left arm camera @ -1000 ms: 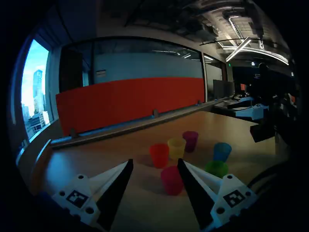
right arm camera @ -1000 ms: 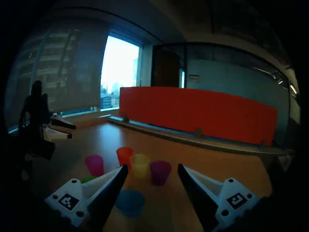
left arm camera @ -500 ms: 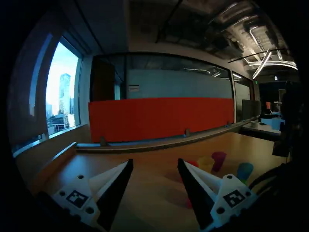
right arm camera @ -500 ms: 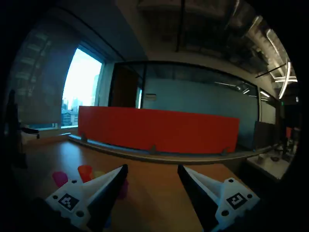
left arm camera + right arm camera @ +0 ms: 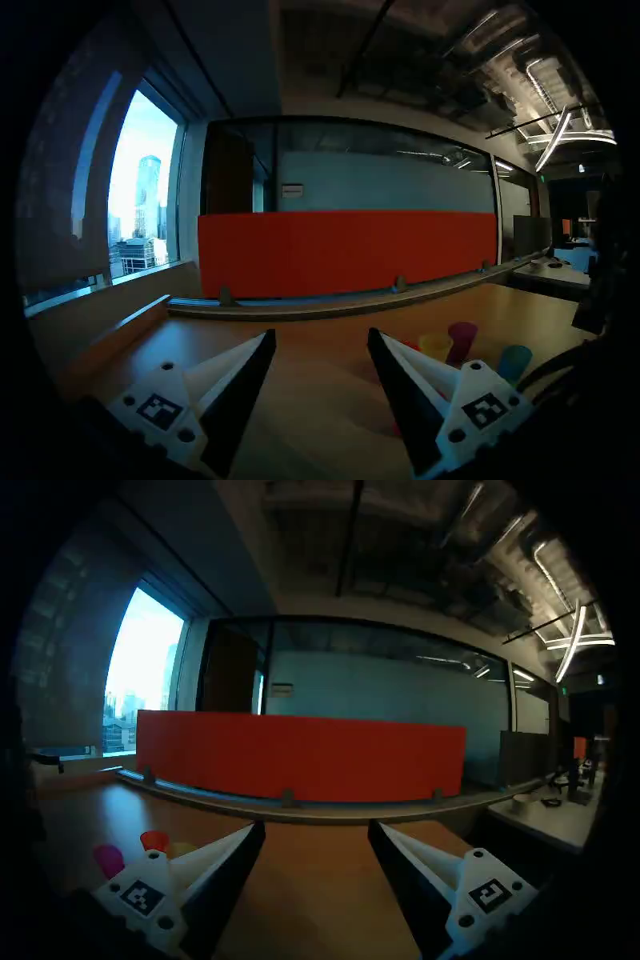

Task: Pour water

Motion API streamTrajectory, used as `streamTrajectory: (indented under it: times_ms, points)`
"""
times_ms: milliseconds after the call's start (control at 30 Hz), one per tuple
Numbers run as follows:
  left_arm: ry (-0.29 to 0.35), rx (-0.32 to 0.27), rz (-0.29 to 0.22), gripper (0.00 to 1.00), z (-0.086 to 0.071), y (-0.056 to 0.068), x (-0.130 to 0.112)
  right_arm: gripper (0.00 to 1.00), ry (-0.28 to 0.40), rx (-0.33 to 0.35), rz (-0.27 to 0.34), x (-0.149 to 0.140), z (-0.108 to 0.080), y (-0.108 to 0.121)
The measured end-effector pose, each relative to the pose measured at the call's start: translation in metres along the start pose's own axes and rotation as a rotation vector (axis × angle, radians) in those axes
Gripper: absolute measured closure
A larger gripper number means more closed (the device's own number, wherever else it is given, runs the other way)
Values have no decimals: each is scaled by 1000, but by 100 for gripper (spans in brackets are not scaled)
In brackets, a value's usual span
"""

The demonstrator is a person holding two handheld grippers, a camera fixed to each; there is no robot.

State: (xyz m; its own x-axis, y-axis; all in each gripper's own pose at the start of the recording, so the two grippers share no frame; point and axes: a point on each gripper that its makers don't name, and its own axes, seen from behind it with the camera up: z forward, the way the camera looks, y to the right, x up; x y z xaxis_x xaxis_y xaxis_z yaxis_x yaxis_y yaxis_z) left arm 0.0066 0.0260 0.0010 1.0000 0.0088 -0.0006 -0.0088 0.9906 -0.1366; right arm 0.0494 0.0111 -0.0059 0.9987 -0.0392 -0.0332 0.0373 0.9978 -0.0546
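My left gripper (image 5: 320,344) is open, held above the wooden table (image 5: 320,400), with nothing between its fingers. Beyond its right finger (image 5: 420,392) stand small plastic cups: a yellow cup (image 5: 436,346), a purple cup (image 5: 462,339) and a blue cup (image 5: 514,362), partly hidden behind that finger. My right gripper (image 5: 316,832) is open too and empty over the same table (image 5: 320,888). At its lower left a pink cup (image 5: 109,858) and a red cup (image 5: 154,840) peek out beside its left finger (image 5: 184,880).
A long red divider panel (image 5: 344,250) runs along the table's far edge, with a glass wall behind it. A bright window (image 5: 140,204) is on the left. Another desk with items (image 5: 552,808) lies to the right.
Both grippers have tilted upward and pulled back, so the cups slid low and to the sides of each view. Both stay open and empty.
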Motion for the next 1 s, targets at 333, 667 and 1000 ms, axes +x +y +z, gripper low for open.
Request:
streamTrajectory:
  times_ms: [333,667,1000]
  points:
    - [15,39,1,15,-3,-3,-14,1,7,-42,-8,-4,-2,7]
    - [32,89,-11,15,-5,-6,-35,1,-25,-55,19,-18,-4,5]
    - [45,135,-5,15,-7,-16,-53,1,-50,-108,-9,-21,-10,12]
